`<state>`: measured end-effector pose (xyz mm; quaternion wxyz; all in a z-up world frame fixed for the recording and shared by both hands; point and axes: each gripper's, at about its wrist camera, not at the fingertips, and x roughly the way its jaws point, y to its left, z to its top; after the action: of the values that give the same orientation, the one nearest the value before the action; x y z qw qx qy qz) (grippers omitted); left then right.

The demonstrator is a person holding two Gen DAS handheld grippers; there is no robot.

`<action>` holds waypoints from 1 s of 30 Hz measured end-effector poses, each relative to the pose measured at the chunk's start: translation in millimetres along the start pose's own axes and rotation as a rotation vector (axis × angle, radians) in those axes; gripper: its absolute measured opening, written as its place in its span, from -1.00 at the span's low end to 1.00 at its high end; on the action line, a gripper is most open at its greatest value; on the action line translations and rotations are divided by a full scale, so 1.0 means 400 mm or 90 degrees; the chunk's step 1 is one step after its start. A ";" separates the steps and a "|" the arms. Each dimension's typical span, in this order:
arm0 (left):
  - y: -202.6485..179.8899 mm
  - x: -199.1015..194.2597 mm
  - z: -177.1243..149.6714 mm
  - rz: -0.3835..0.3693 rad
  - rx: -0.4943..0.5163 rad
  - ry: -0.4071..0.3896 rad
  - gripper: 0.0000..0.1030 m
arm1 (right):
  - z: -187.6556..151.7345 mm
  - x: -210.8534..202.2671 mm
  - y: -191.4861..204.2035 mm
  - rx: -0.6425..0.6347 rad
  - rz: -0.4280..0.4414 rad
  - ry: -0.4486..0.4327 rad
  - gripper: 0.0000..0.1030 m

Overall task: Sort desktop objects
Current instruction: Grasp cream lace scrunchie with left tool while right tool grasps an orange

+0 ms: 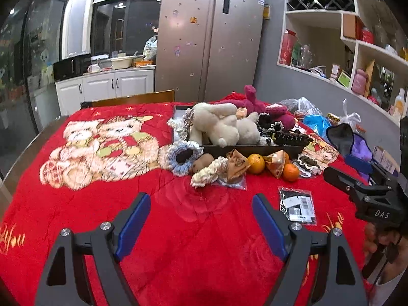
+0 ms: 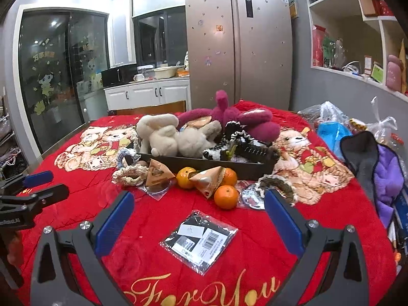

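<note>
Hand-held gripper [image 2: 199,204] above packet [image 2: 200,239], oranges [image 2: 225,196] beyond.

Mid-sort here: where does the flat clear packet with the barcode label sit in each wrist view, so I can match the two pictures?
Left wrist: the barcode packet lies on the red blanket at lower right, just beyond the right fingertip, nearer than the oranges.
Right wrist: the barcode packet lies bottom centre, between the two open fingers, above the gold lettering.
Shared landmark: the nearest orange, just beyond the packet in both.
</note>
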<state>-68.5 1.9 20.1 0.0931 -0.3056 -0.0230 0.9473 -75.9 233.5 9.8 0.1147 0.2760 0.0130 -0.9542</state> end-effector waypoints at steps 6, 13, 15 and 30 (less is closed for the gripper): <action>0.009 0.078 0.058 -0.031 -0.026 0.009 0.63 | 0.034 0.093 -0.038 0.024 0.018 0.027 1.00; 0.017 0.193 0.084 0.029 0.005 0.028 0.63 | 0.063 0.165 -0.056 0.005 0.012 0.033 1.00; 0.022 0.222 0.076 0.034 0.010 0.042 0.63 | 0.056 0.190 -0.066 0.011 0.017 0.043 1.00; 0.010 0.324 0.052 -0.014 0.037 0.101 0.63 | -0.008 0.314 -0.106 0.035 0.015 0.144 0.99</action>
<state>-184.4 23.0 -37.8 0.1139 -0.3764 0.0085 0.9194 -186.9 248.3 -61.1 0.1161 0.3848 -0.0032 -0.9157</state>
